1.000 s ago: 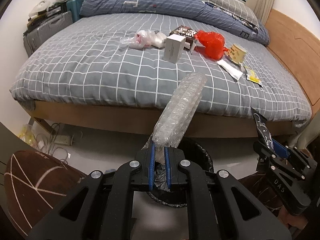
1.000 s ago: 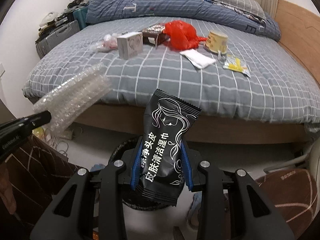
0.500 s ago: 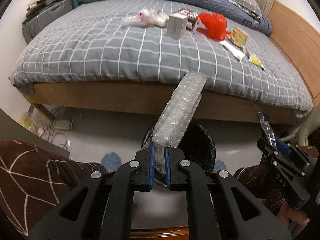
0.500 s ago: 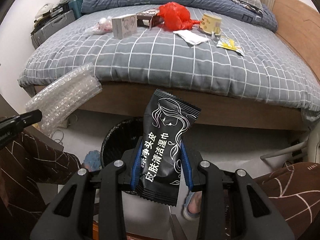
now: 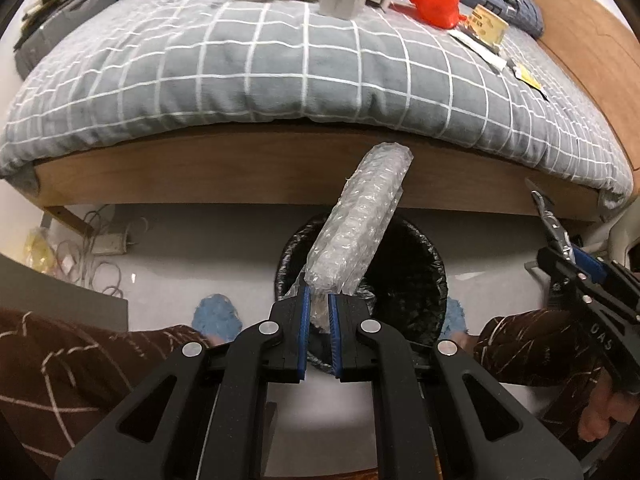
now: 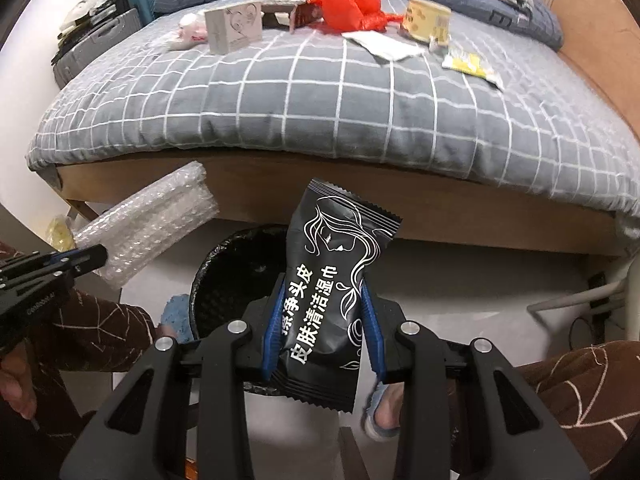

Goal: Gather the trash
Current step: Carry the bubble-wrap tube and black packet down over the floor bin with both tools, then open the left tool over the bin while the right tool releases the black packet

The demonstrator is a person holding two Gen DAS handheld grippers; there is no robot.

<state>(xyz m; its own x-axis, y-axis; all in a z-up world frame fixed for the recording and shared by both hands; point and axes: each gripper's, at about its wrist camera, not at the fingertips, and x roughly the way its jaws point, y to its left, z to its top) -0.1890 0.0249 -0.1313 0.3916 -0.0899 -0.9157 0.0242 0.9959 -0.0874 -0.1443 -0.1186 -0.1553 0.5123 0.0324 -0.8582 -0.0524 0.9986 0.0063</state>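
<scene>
Tongs: left (image 5: pixel 318 312) pinches crinkled clear bubble wrap (image 5: pixel 360 236), right (image 6: pixel 324 320) clamps glossy black wipes packet (image 6: pixel 334 280).

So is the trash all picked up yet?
Not yet. Nothing visibly lies in the bin. The left claw grips bubble wrap and the right claw a black packet, both above it. The red bag, box and wrappers wait on the bed.

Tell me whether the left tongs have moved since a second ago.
Yes. The left tongs, shut on the bubble wrap, have come down: the wrap's tip was over the bed, now over the bin.
</scene>
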